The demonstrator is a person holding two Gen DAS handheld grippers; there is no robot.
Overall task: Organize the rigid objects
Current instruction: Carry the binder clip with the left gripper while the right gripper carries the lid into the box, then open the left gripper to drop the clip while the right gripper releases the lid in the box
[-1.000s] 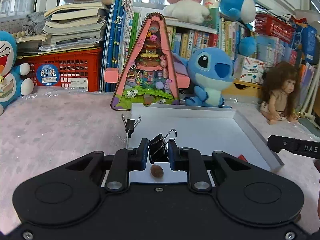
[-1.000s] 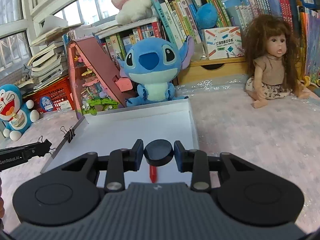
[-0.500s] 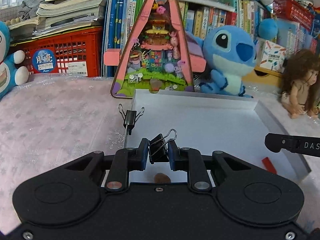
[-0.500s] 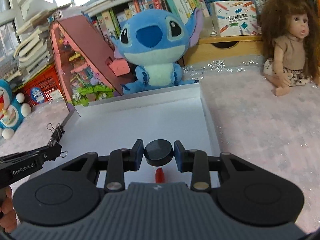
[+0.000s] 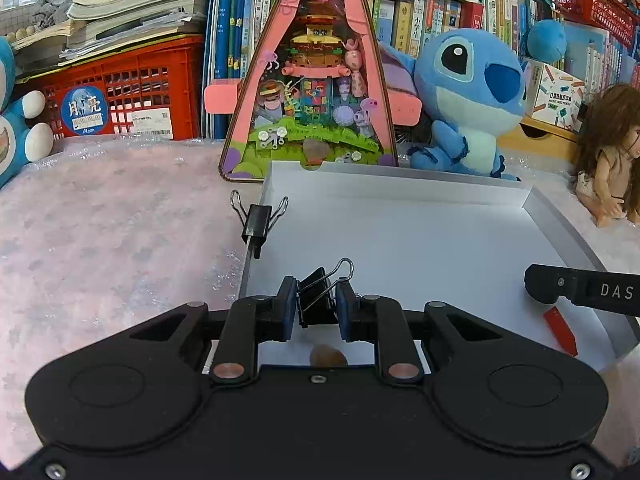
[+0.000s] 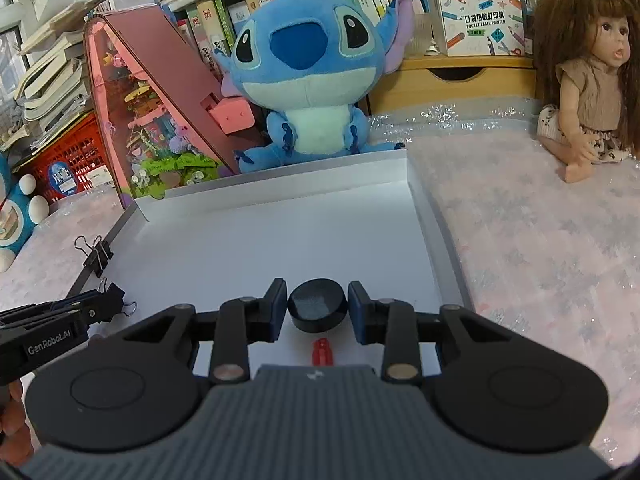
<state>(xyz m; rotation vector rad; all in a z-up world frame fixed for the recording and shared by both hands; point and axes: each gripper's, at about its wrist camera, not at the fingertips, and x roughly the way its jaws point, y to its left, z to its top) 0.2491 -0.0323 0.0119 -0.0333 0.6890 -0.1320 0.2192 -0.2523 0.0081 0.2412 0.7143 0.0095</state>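
Note:
My left gripper [image 5: 318, 306] is shut on a black binder clip [image 5: 320, 294] over the near left part of the white tray [image 5: 400, 240]. A brown pebble [image 5: 327, 356] lies on the tray floor just below it. Another black binder clip [image 5: 258, 220] is clamped on the tray's left rim. My right gripper [image 6: 318, 308] is shut on a round black disc [image 6: 318, 308], held over the tray [image 6: 280, 240] near its front. A small red piece [image 6: 321, 352] lies on the tray under the disc. The same red piece [image 5: 560, 330] shows at the tray's right in the left wrist view.
Behind the tray stand a pink triangular diorama [image 5: 308, 80], a blue plush toy [image 6: 308, 76] and a doll [image 6: 588, 80] at the right. A red crate [image 5: 120, 92], stacked books and a bookshelf line the back. Pale pink cloth [image 6: 540, 260] covers the table.
Both grippers have moved forward and lower over the tray, still holding the clip and the disc. The tray and the toys behind it look larger and closer.

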